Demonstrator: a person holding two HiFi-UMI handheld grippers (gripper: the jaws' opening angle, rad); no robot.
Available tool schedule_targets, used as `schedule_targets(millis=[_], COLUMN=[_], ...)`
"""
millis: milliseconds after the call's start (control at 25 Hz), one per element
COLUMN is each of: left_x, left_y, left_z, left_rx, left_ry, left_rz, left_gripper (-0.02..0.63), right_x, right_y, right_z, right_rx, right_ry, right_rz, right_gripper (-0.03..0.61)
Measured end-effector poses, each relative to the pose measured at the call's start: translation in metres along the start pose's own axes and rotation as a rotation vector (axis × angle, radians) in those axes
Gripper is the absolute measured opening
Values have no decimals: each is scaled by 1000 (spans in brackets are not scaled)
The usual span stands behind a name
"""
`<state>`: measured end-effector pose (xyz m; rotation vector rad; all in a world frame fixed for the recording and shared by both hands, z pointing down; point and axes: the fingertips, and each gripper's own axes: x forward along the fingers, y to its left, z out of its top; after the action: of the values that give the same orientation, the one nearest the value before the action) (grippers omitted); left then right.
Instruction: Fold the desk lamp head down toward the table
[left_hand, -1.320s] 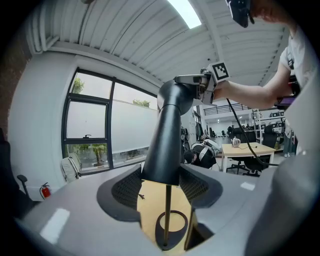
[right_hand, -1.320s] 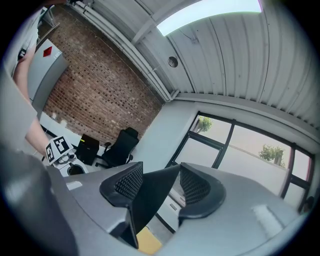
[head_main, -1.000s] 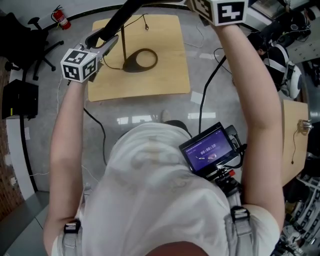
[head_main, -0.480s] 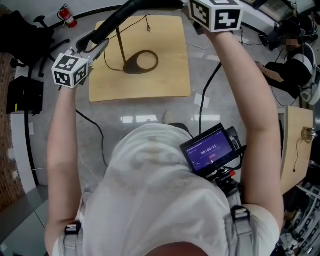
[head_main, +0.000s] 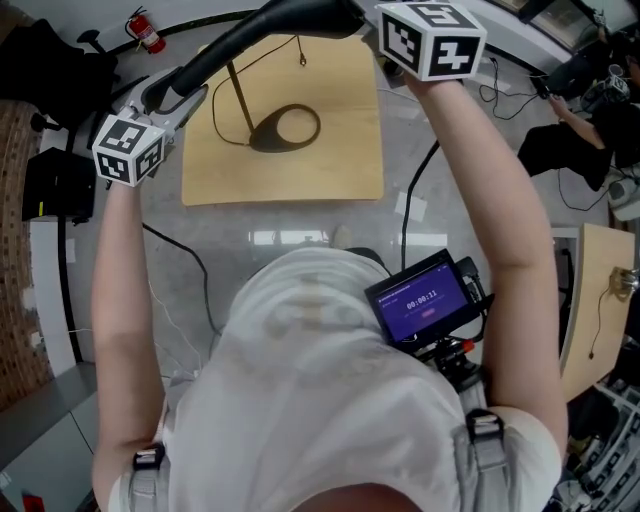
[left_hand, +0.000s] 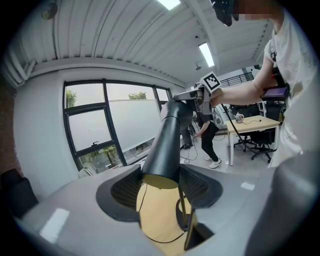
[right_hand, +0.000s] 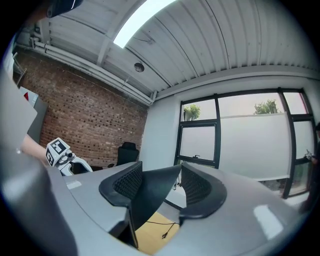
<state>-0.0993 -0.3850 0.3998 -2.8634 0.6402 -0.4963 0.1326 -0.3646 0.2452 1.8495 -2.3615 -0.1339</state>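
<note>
Seen from the head view, the desk lamp stands on a wooden surface (head_main: 340, 150). Its ring-shaped base (head_main: 262, 134) lies near the middle, well inside all four edges. The thin stem (head_main: 238, 95) rises from the ring's left side. We see the lamp head (left_hand: 165, 142), a long black cone, raised high above the far left part of the surface. In the head view its open end shows past the left edge. The left claw (left_hand: 161, 186) is closed on that open end, with a ribbed pad against each side of the rim. The right claw (right_hand: 161, 182) holds the cone's opposite end, over the far edge. The dark body spans from pad to pad, and these jaws have just eased slightly wider. The cord's plug (head_main: 301, 62) lies close to the far edge, and a loop of cord runs on the left of the base. We note that the near half of the surface and its right side are bare wood, so open room lies under the head and towards the near edge. Grey floor (head_main: 300, 225) surrounds the surface on all sides. A fire extinguisher (head_main: 147, 32) stands off the far left corner and a dark box (head_main: 62, 185) beyond the left edge, both well apart from the lamp.
</note>
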Motion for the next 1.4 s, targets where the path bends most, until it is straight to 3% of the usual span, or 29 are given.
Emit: schedule_targets(millis=[880,1400], left_x=[-57,-35], left_y=[0,-15], left_z=[1,28], left_rx=[149,240], left_ry=[71,166], left_rz=[20,23], left_gripper=[238,240], right_x=[-12,-20], right_y=[26,-8], right_z=[-69,-113], right_rx=[282,434], right_ry=[28,60], right_rz=[66,138], right_gripper=[265,268])
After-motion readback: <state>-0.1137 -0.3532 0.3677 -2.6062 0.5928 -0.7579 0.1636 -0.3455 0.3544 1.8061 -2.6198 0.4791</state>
